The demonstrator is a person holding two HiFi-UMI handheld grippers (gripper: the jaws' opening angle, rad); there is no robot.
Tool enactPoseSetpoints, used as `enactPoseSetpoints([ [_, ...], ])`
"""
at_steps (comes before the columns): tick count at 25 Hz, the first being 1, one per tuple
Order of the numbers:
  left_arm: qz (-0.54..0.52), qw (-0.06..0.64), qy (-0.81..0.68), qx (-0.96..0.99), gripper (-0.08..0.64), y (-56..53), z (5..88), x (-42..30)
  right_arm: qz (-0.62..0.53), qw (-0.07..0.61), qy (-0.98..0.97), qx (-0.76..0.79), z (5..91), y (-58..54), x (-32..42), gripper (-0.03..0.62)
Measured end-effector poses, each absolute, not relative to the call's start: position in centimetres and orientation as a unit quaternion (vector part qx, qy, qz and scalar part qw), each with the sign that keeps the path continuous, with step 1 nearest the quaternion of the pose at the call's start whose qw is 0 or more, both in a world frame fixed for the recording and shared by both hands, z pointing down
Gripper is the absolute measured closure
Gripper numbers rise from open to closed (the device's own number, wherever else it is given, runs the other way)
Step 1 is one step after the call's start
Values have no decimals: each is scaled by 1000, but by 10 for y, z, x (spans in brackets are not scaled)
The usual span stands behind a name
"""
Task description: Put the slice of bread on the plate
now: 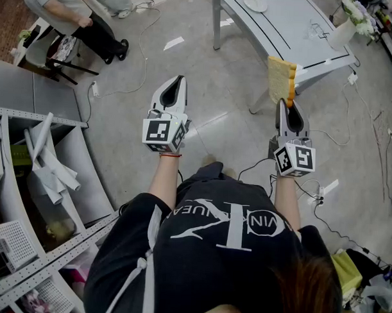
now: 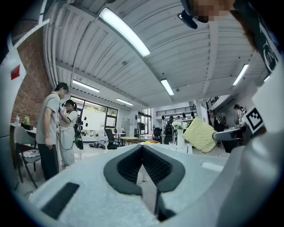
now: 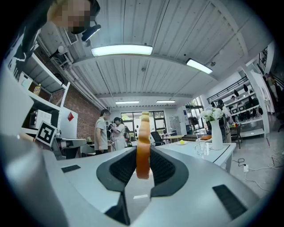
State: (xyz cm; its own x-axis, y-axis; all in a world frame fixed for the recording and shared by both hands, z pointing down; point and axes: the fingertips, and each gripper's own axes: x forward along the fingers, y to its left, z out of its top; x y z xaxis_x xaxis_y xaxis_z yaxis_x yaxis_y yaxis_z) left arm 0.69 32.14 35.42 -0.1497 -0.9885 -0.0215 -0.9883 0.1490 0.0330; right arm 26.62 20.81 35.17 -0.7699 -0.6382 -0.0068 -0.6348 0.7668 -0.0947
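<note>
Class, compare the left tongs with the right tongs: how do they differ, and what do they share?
The right tongs clamp the slice of bread on edge; the left tongs hold nothing. The right tongs' jaws stand apart around it; the left tongs' jaws meet. Both carry a marker cube.

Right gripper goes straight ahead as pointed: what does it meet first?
Probably the near end of the white table, with the held bread slice leading. Depth is unclear; it may pass just left.

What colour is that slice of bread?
The slice of bread is pale yellow, crust orange; clearest in head view.
</note>
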Motion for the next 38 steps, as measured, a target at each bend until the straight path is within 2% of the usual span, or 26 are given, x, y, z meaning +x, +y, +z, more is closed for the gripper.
enactPoseSetpoints([
  [12,-22,8,-756,654,552,309,358,-11,-46,13,937,-345,358,199,253,505],
  [23,-32,0,-739,673,546,296,356,-37,-59,42,928,-365,355,189,231,505],
  [30,-46,20,-744,666,546,299,369,-64,-51,31,936,-347,361,198,203,505],
  [38,-34,39,-733,679,546,259,391,-81,-66,24,930,-360,379,158,184,505],
])
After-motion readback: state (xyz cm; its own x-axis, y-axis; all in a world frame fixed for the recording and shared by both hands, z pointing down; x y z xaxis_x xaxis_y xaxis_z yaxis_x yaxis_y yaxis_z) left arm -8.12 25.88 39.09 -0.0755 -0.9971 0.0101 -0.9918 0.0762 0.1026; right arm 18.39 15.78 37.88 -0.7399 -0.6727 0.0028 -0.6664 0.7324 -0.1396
